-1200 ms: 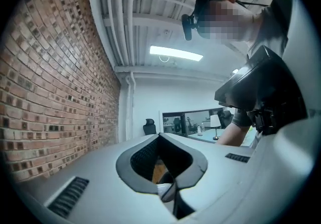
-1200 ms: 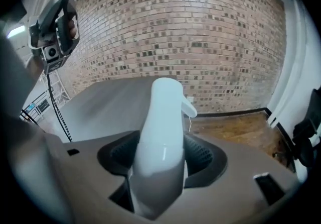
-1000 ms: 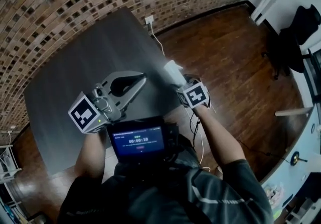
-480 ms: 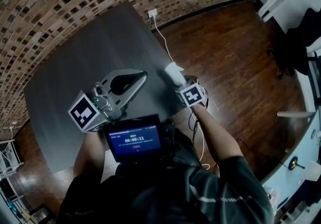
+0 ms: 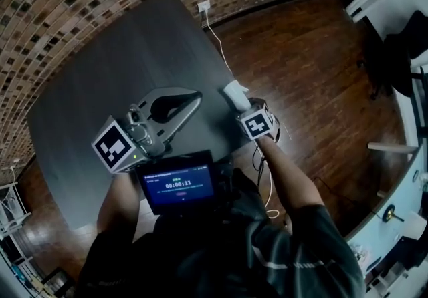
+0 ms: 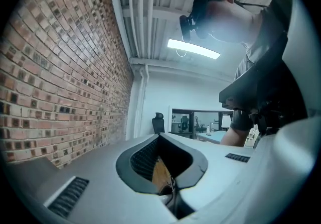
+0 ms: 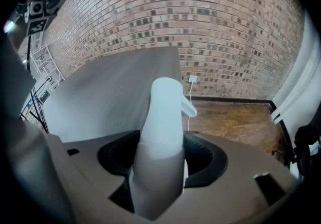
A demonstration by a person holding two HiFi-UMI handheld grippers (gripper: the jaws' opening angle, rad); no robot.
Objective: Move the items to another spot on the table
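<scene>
Right gripper view: the right tool (image 7: 161, 161) is clamped on a tall white bottle-like item (image 7: 163, 117). Both jaws press on its sides, and a small spout sticks out near its far end.
Left gripper view: the left tool (image 6: 160, 140) has its jaws together at the tips and grips nothing. Only wooden floor (image 6: 161, 175) shows through the hollow between them.
Head view: the item is held in the air at the right edge of the dark table (image 5: 100, 83), close in front of the person. Whether it hangs over the table or just past the edge I cannot tell. The left tool hovers over the table to its left, apart from it.
Step in hand: I judge the item is being carried to a new spot and has not been set down.
Next move: likely bring the item over bare table well clear of the edge, settle it on the surface, then part the jaws. It is tall and narrow, so letting go while it leans could tip it.
</scene>
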